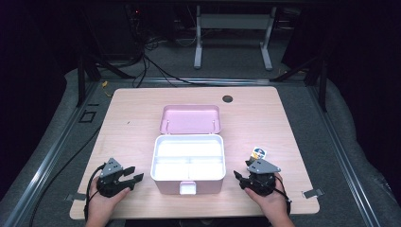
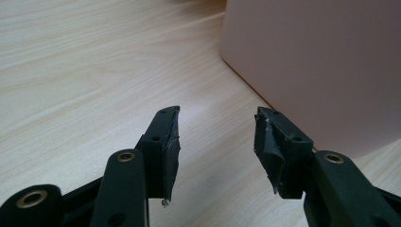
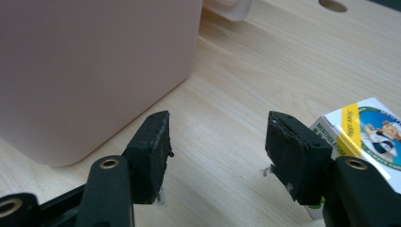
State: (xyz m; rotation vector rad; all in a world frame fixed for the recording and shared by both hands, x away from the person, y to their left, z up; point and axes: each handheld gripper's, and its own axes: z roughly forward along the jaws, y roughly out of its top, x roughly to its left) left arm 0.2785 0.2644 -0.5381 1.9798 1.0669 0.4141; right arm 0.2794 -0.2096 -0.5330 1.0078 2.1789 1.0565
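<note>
Wooden table (image 1: 127, 142) held an open pink box (image 1: 188, 163).
Both grippers, left (image 1: 133, 178) and right (image 1: 240, 178), gaped empty; a small carton (image 3: 366, 132) (reading "MENTHOLATUM") lay just beside the right.

The left tool (image 2: 217, 124) hangs just above the pale wood worktop (image 2: 85, 71), its two black jaws spread apart with nothing between them. To the far right stands the pink box (image 2: 321, 61), near the right jaw.

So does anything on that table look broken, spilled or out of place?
Nothing is spilled. The pink plastic lunch box sits square with its lid open. One oddity: the black pads on the left gripper look ragged and torn at the edges. A small white printed carton lies beside the right gripper.
</note>
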